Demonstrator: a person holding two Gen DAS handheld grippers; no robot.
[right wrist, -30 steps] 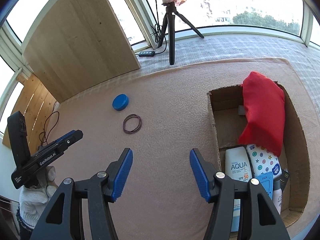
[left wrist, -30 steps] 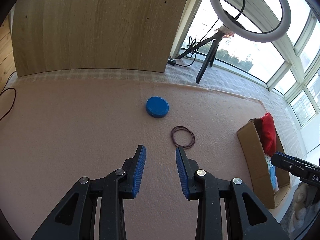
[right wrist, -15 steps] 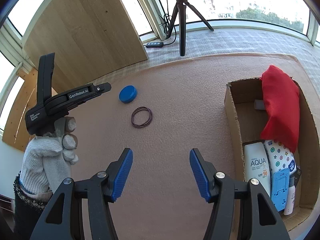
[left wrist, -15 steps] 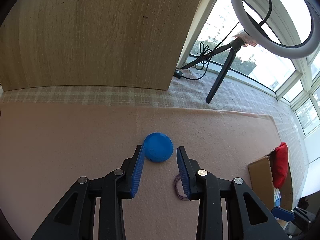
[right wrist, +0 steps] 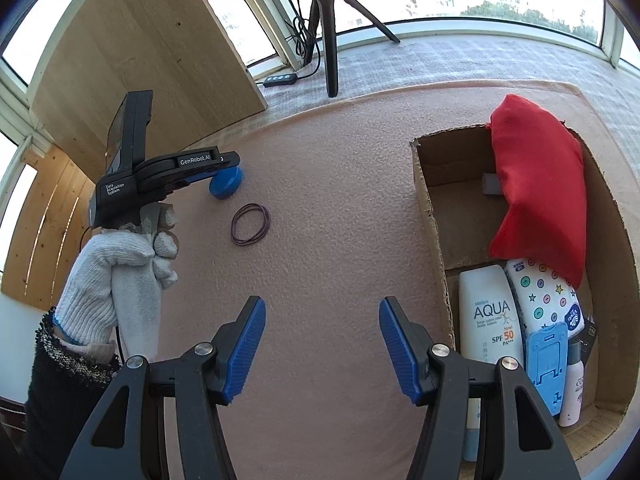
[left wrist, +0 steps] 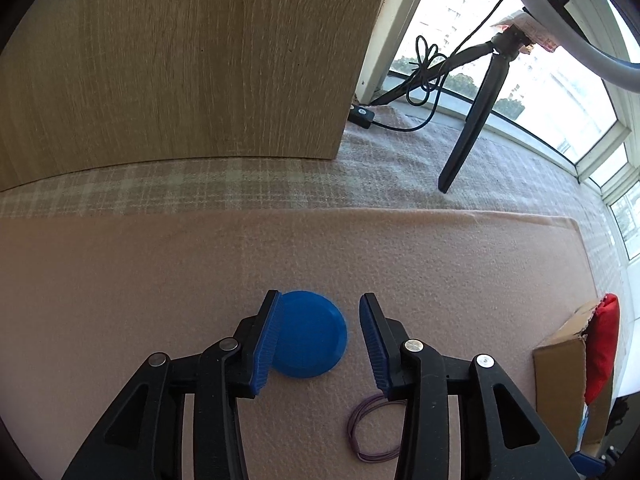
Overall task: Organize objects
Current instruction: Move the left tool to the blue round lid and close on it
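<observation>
The round blue lid (left wrist: 310, 338) lies flat on the pink mat (left wrist: 160, 280), between the spread pads of the left gripper (left wrist: 316, 340), its left pad touching the rim, while the right gripper (right wrist: 322, 350) hangs wide open, empty.

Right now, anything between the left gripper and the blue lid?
No. The blue lid already sits between the open jaws of the left gripper, against the left finger. The rubber bands lie off to the side.
</observation>
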